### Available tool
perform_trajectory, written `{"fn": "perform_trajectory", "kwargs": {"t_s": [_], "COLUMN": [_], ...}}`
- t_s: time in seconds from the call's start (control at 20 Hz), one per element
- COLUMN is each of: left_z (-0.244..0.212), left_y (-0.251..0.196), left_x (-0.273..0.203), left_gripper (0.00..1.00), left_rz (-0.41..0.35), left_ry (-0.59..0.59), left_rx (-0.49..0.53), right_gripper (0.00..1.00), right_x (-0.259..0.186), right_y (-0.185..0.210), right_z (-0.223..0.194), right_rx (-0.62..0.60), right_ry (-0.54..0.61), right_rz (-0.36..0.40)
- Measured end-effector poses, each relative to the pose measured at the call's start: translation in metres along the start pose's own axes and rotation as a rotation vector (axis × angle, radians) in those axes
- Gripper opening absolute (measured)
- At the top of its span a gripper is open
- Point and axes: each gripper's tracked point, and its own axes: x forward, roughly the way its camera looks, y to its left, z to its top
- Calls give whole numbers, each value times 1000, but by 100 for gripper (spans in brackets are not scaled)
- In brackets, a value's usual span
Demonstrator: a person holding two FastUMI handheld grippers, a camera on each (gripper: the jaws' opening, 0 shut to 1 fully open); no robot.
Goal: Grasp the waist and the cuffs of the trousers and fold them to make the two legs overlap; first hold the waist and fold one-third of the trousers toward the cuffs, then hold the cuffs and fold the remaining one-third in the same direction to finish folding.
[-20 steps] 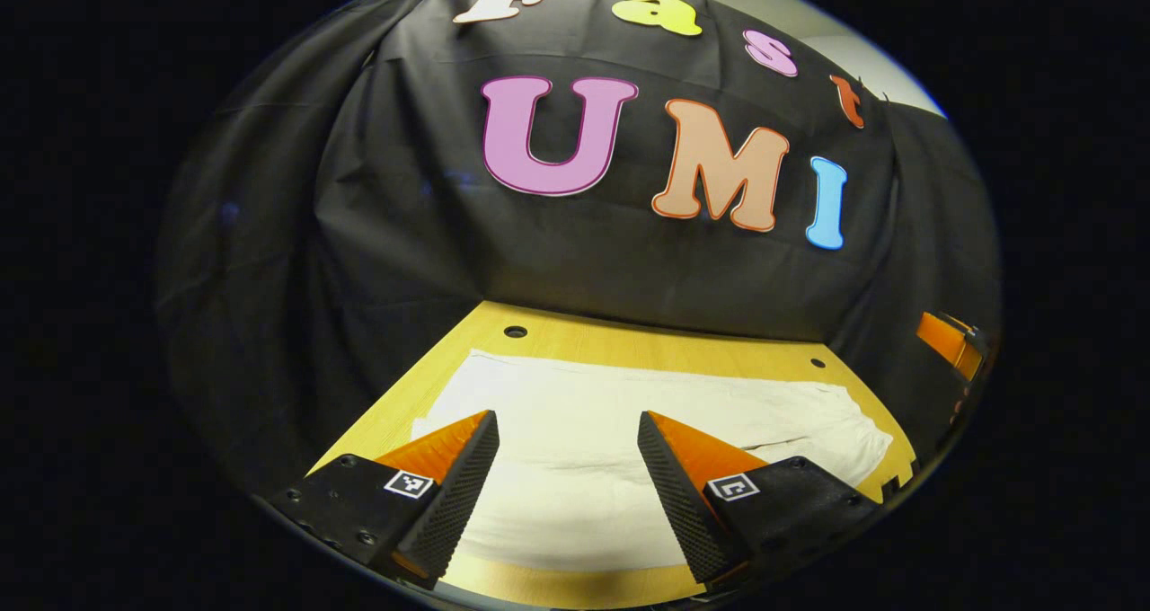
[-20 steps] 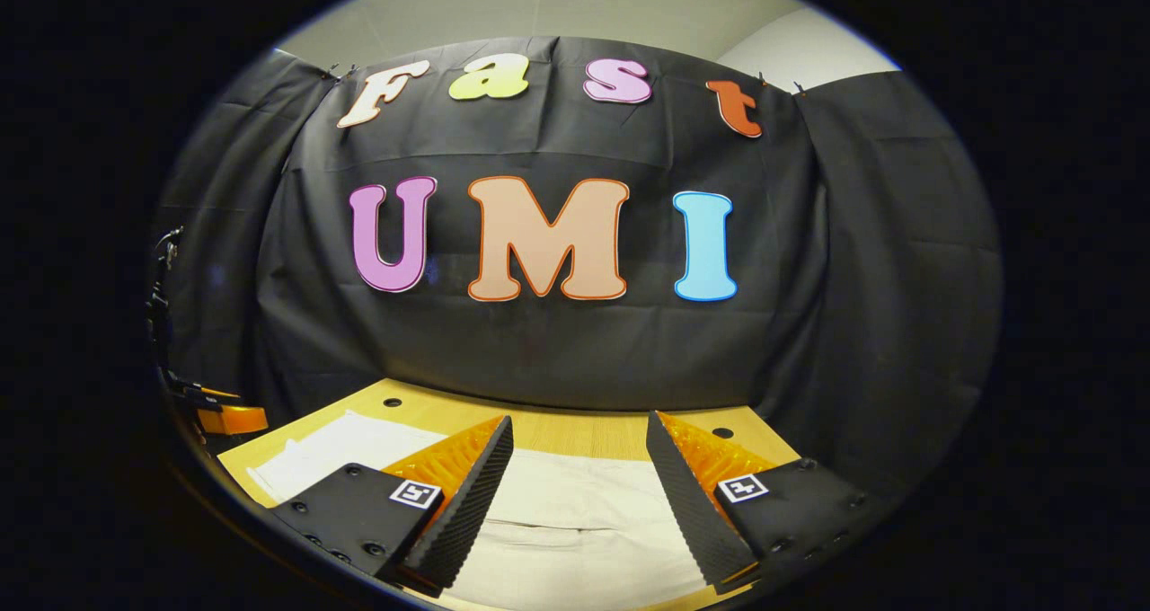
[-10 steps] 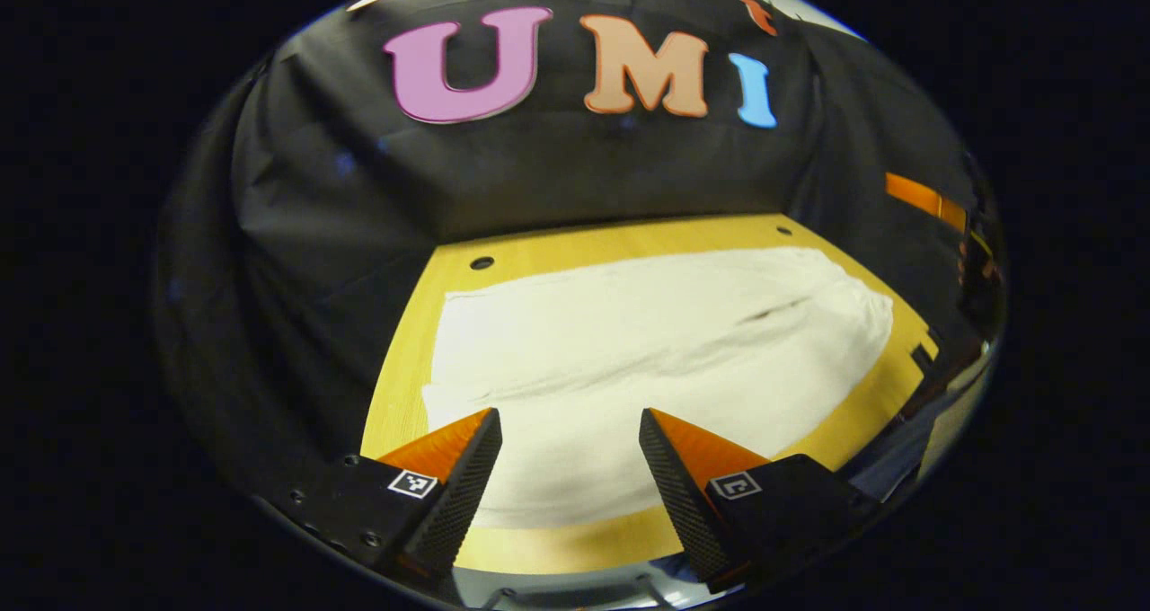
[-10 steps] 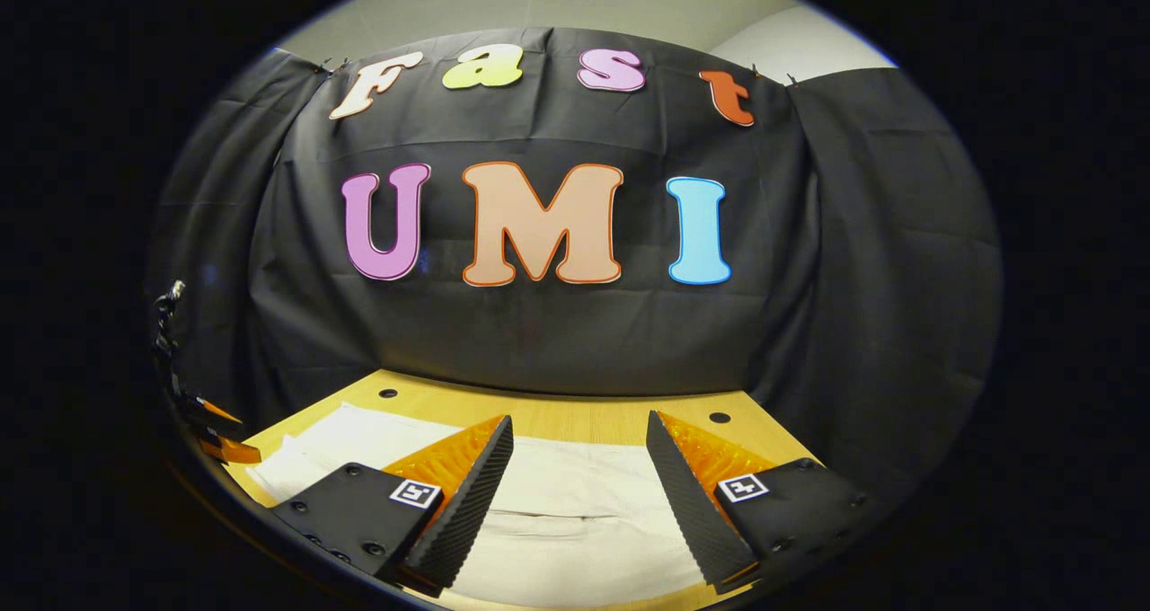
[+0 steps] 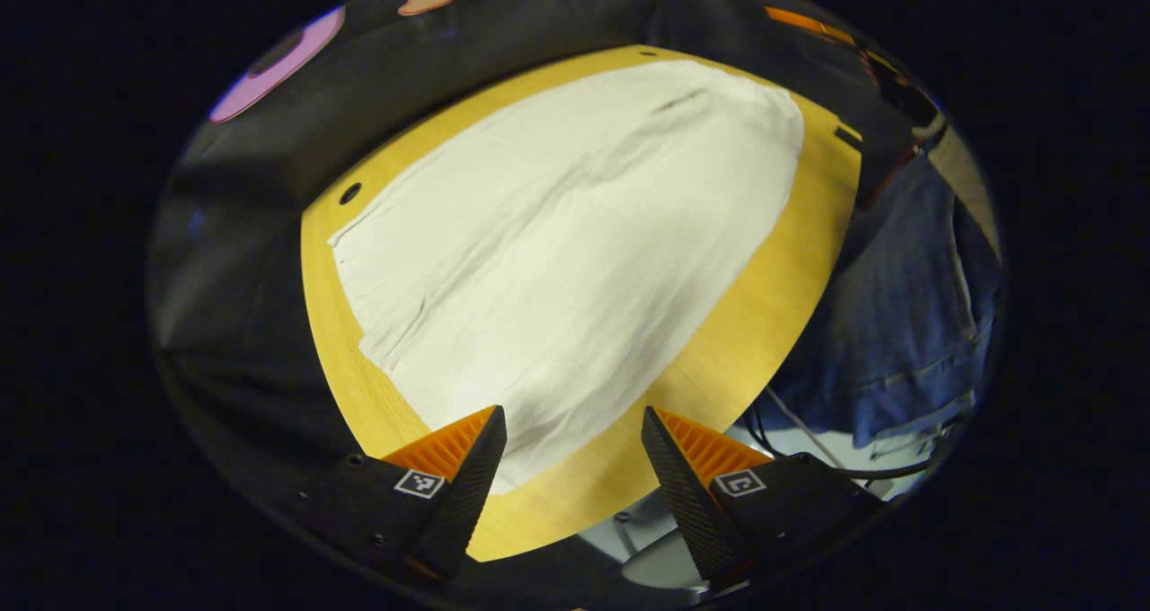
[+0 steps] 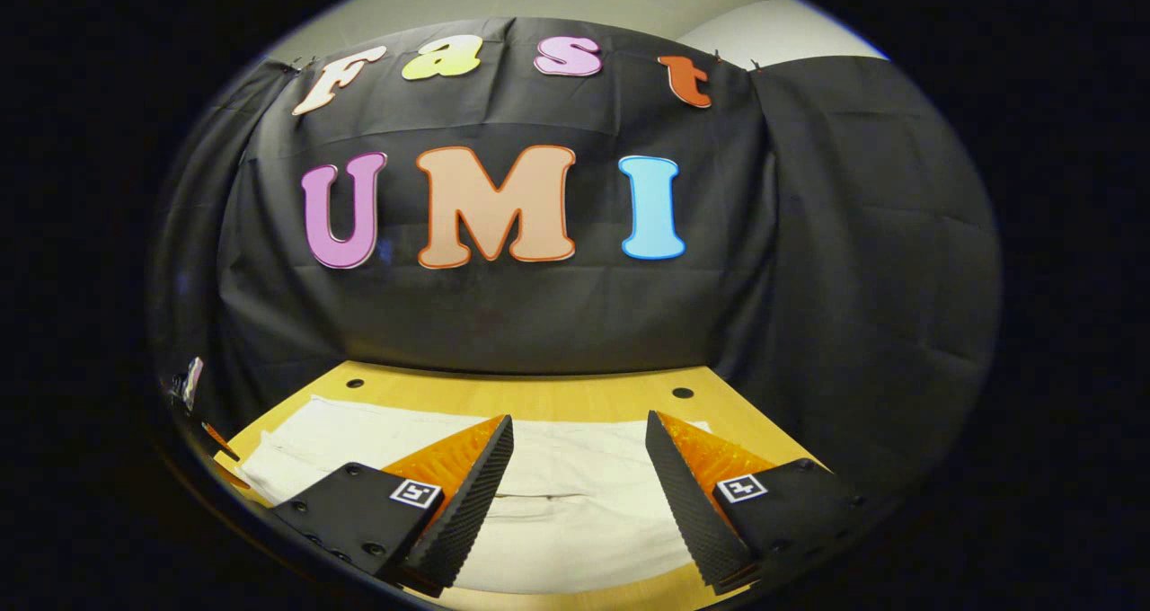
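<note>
Lying flat across the wooden table (image 5: 764, 323), the white trousers (image 5: 557, 243) spread below me; my left gripper (image 5: 572, 427) hangs over their near corner, my right gripper (image 6: 579, 436) above them, both wide apart, holding nothing.

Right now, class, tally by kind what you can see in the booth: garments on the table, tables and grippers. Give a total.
Trousers: 1, white, spread flat
Table: 1, wooden
Grippers: 2, left gripper and right gripper, both open over the cloth
Total: 4
</note>
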Motion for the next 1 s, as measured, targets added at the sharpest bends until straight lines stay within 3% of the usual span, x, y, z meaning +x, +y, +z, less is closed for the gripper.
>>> {"fn": "perform_trajectory", "kwargs": {"t_s": [0.25,0.35,0.65,1.0], "left_z": [-12,-18,-31,-32], "left_y": [1,2,1,-4], "left_x": [-1,0,1,8], "left_gripper": [92,91,90,88], "left_rz": [-73,-94,-126,-184], "left_ry": [134,169,243,272], "left_rx": [183,234,287,340], "right_gripper": [92,95,95,95], "right_x": [-6,-9,-10,-2], "right_y": [-31,-37,-40,-32], "right_z": [-19,-26,-41,-53], "right_rx": [-20,-36,-51,-79], "right_ry": [41,59,102,143], "right_rz": [-80,-95,-94,-38]}}
